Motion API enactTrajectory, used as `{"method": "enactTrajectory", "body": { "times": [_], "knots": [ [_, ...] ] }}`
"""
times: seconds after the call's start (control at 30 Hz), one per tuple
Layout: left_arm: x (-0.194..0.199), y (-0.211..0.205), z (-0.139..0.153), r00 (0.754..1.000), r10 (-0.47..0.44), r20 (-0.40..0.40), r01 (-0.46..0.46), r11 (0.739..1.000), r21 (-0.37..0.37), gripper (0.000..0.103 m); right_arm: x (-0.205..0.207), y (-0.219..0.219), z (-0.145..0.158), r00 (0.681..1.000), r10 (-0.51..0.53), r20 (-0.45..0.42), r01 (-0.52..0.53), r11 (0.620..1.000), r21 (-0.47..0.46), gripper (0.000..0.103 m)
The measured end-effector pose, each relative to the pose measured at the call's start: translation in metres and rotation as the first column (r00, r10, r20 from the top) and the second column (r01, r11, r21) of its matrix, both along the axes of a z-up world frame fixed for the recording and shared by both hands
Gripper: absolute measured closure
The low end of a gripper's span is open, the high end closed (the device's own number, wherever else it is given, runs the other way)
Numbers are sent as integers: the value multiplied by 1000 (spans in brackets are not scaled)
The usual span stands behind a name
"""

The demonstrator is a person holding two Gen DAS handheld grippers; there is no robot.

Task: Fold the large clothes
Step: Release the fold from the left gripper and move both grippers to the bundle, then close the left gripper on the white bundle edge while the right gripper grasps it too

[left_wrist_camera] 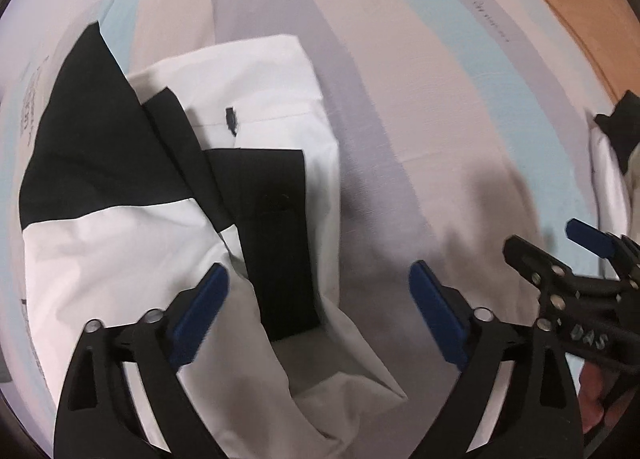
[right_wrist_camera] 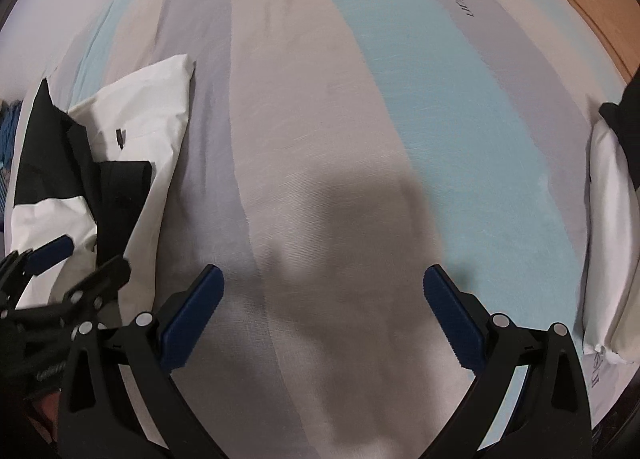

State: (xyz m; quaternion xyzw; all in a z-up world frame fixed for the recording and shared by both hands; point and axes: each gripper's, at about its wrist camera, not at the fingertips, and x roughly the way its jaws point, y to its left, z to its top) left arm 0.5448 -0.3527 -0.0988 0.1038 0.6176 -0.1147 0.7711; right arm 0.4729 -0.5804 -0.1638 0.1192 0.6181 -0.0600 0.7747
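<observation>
I see a striped bed sheet (right_wrist_camera: 320, 119) with the folded black-and-white jacket (left_wrist_camera: 180, 199) near its left edge. My left gripper (left_wrist_camera: 318, 311) and right gripper (right_wrist_camera: 322, 309) both gape wide, holding nothing.

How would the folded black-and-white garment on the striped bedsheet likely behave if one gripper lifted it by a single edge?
The black-and-white garment would probably flop and unfold: its layers lie loose and puffy, with soft creases. It looks light for its bulk, so one open left gripper could likely lift it. On the smooth striped bedsheet it may slide rather than stay when pushed.
</observation>
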Motion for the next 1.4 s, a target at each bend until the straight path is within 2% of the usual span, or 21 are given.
{"method": "enactTrajectory", "body": {
  "times": [0.13, 0.33, 0.43, 0.67, 0.93, 1.1, 1.13, 1.27, 1.4],
  "knots": [
    [-3, 2, 7, 1000, -6, 25, 6, 1000, 3, 8, -1, 1, 7, 1000, 0, 9, 0, 1000, -5, 7],
    [-1, 33, 19, 999, 27, 36, -27, 1000, 0, 8, -3, 12, 23, 999, 24, 28, -24, 1000, 2, 7],
    [6, 56, 15, 998, 66, 24, -66, 998, -2, 8, -1, 22, 29, 998, 42, 37, -42, 999, 7, 7],
    [18, 129, 35, 989, 147, 30, -147, 989, 4, 8, 9, 54, 42, 995, 91, 46, -91, 996, 16, 7],
    [38, 209, 42, 975, 222, 8, -222, 975, 12, 8, 33, 99, 48, 987, 158, 31, -161, 982, 103, 7],
    [47, 247, 35, 970, 241, -20, -241, 970, 7, 8, 53, 117, 39, 988, 155, -6, -151, 971, 187, 7],
    [48, 252, 34, 970, 244, -26, -244, 970, -1, 8, 55, 120, 38, 989, 149, -11, -144, 969, 203, 7],
    [57, 286, 28, 965, 248, -84, -257, 960, -112, 8, 65, 128, 28, 991, 123, -43, -104, 946, 307, 7],
    [61, 312, 18, 957, 261, -128, -281, 943, -180, 8, 76, 137, 15, 990, 124, -70, -93, 935, 342, 7]
  ]
}}
